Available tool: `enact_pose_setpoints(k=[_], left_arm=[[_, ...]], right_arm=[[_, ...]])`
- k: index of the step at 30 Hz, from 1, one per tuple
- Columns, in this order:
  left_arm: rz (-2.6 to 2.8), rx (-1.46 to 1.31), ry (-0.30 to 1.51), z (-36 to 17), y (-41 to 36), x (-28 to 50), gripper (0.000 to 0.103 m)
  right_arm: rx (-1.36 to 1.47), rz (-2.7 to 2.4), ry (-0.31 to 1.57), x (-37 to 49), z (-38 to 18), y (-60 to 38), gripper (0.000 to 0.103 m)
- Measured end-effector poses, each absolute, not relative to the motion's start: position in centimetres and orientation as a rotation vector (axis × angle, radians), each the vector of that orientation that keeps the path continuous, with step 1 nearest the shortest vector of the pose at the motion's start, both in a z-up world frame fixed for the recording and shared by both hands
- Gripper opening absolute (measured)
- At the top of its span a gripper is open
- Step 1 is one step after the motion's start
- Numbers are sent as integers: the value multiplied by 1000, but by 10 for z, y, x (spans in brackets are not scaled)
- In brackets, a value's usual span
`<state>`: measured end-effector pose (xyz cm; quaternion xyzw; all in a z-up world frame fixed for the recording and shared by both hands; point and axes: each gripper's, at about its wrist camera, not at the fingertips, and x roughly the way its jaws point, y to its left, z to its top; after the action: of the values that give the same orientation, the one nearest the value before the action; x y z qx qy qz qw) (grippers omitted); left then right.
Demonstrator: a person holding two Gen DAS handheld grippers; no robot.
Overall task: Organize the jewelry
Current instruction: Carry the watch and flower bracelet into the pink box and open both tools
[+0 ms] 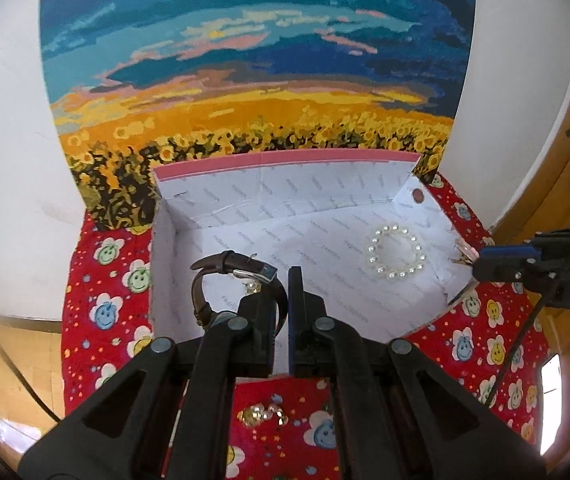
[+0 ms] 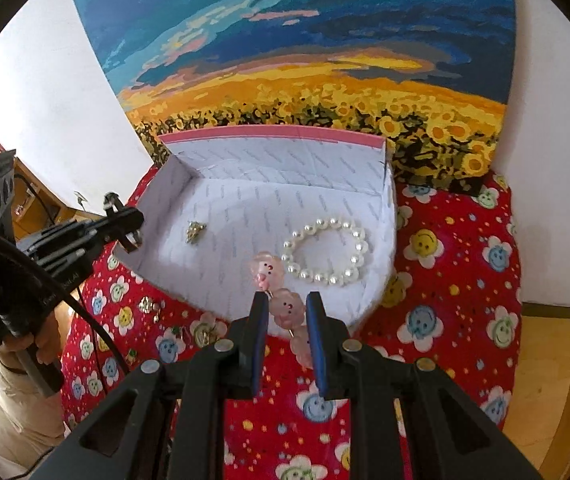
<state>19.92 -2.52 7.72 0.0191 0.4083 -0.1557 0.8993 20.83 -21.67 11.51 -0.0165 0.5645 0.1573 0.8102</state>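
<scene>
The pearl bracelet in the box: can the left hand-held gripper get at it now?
Probably not yet. The left hand-held gripper is shut on the brown watch, so it is occupied. The pearl bracelet itself lies uncovered in the open box.

the white lining paper point(image 1: 325, 240) inside the box carries the word "fashion" repeated in grey. the right tool point(image 1: 475, 258) body shows the letters "das".
</scene>
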Motion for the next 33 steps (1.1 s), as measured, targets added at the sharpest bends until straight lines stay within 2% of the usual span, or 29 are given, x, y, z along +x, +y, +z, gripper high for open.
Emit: enact_pose_setpoints(k=[16,26,28,30,33], left_arm=[[-301,55,927,30,-21,242,0],[-314,53,952,21,-29,246,0],[-322,46,964,19,-32,247,9],[-327,45,971,18,-35,249,27],[-332,62,958,21,-39,246,35]], right_arm=[[-32,310,1243,267,67,-218,21],[-57,292,1236,286,45,-217,22],[-44,292,1232,286,43,-216,22],[-40,298,1221,286,44,-216,24],[-29,297,1211,284,46,-215,37]])
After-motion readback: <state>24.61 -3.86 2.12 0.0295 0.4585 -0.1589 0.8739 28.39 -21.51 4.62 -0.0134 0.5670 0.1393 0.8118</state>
